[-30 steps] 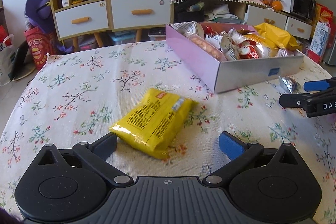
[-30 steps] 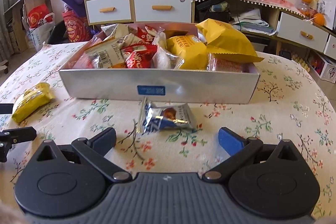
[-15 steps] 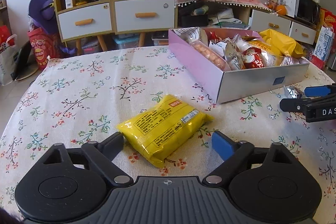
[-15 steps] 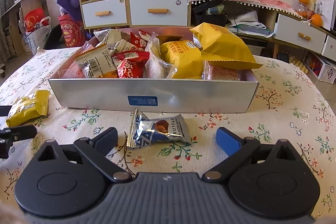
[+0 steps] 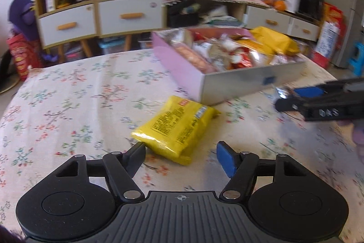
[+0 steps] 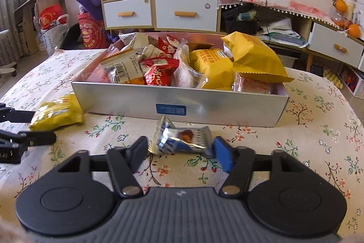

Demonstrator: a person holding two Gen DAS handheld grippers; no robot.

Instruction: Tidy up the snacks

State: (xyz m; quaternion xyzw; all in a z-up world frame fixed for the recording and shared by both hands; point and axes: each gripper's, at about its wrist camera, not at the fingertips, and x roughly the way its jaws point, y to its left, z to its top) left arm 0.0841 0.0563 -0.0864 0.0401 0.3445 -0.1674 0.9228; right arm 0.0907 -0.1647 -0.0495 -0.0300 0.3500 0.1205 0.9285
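Crinkly foil wrapper [image 6: 182, 139] seemingly pinched between closing right gripper [image 6: 180, 153] pads.

The left gripper [image 5: 180, 155] has been closing around the yellow snack pack [image 5: 176, 125], its black finger now touching the pack's near corner; the right gripper [image 6: 179, 152] has closed in on the silver wrapped snack [image 6: 179, 138], pads at both ends.

I'm seeing a yellow packet [image 5: 176, 128] lying on the tabletop [image 5: 68, 106], whose cream cloth is showing red, green and blue flower sprigs. The box [image 6: 177, 106] is showing a silver front and pink side; the small wrapper [image 6: 182, 140] is looking silver and blue.
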